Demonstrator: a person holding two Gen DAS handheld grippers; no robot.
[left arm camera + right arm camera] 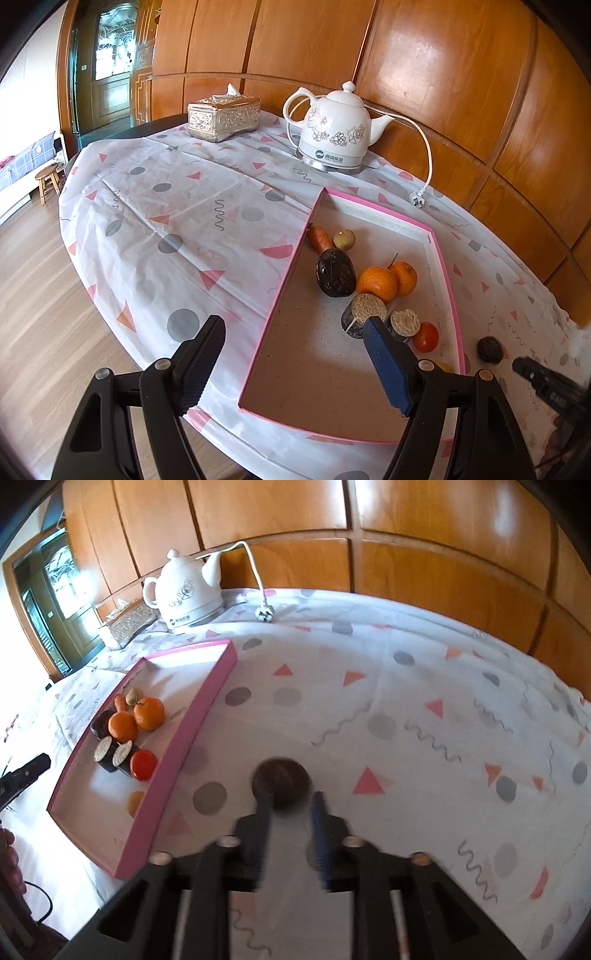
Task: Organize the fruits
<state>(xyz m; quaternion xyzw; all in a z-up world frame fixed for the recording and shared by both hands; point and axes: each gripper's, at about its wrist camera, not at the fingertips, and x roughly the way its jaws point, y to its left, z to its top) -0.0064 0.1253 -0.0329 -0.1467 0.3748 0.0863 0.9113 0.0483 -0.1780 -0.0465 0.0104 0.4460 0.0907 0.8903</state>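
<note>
1. Your left tongs hang released over the near end of the pink tray, with nothing between the fingers.
2. Your right tongs are just right of the tray, narrowed around a dark round fruit; blur hides whether the pads press it, so the grip cannot be told.
3. In the tray lie two oranges, a tomato, a carrot, a small pale fruit, a dark whole fruit and two cut dark halves.
4. Behind the tray on the table stand a white kettle and a tissue box.
</note>
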